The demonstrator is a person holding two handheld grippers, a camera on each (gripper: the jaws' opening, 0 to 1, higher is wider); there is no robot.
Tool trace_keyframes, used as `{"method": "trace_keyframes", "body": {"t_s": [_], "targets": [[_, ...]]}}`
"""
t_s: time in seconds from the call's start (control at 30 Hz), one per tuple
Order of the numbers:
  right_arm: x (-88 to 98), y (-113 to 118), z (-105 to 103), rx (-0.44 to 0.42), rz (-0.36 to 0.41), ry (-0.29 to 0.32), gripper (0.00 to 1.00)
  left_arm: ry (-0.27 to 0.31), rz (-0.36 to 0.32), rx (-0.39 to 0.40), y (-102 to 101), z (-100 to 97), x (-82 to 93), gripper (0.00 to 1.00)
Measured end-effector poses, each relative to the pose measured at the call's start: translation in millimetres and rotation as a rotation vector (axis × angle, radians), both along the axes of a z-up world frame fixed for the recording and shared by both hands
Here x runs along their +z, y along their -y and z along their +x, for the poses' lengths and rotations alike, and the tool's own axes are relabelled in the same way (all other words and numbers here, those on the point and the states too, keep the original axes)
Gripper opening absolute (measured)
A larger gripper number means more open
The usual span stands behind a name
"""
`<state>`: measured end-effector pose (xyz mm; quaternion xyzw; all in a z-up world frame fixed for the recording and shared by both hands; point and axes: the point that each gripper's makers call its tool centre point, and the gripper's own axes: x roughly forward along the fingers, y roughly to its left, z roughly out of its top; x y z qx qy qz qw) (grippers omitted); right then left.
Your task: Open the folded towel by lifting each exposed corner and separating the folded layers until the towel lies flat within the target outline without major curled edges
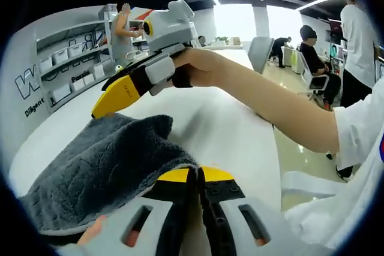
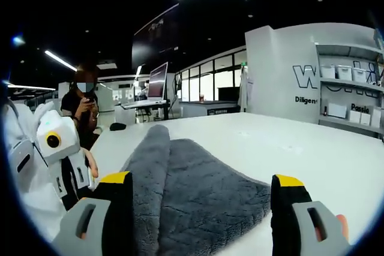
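In the left gripper view my left gripper [image 1: 201,178] pinches the grey towel [image 1: 102,172] on the white worktop [image 1: 222,124], and in the right gripper view my right gripper [image 2: 201,199] spreads wide over the towel's folds, so I risk dragging both layers together.

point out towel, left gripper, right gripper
towel [image 2: 198,190], right gripper view, middle of the grey pile
left gripper [image 1: 201,178], left gripper view, between the shut yellow tips
right gripper [image 2: 201,187], right gripper view, midway between the open jaws

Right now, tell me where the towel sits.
The grey towel lies on the white table, between the right gripper's open fingers in the right gripper view; the left gripper pinches its edge.
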<state>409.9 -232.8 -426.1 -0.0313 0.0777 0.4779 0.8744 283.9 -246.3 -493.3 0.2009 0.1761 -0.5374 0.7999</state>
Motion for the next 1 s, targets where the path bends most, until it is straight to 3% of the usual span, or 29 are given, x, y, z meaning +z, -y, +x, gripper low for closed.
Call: {"method": "trace_keyframes", "body": {"t_s": [0.43, 0.67, 1.0], "targets": [[0.1, 5, 4, -0.035, 0.007, -0.003, 0.97, 0.037, 0.017, 0.045, 22, 9.5, -1.7, 0.06], [-0.3, 8, 8, -0.059, 0.012, -0.008, 0.97, 0.028, 0.012, 0.06, 31, 13.3, -1.3, 0.07], [-1.0, 9, 8, -0.065, 0.015, -0.015, 0.97, 0.029, 0.013, 0.066, 34, 15.6, -0.5, 0.07]]}}
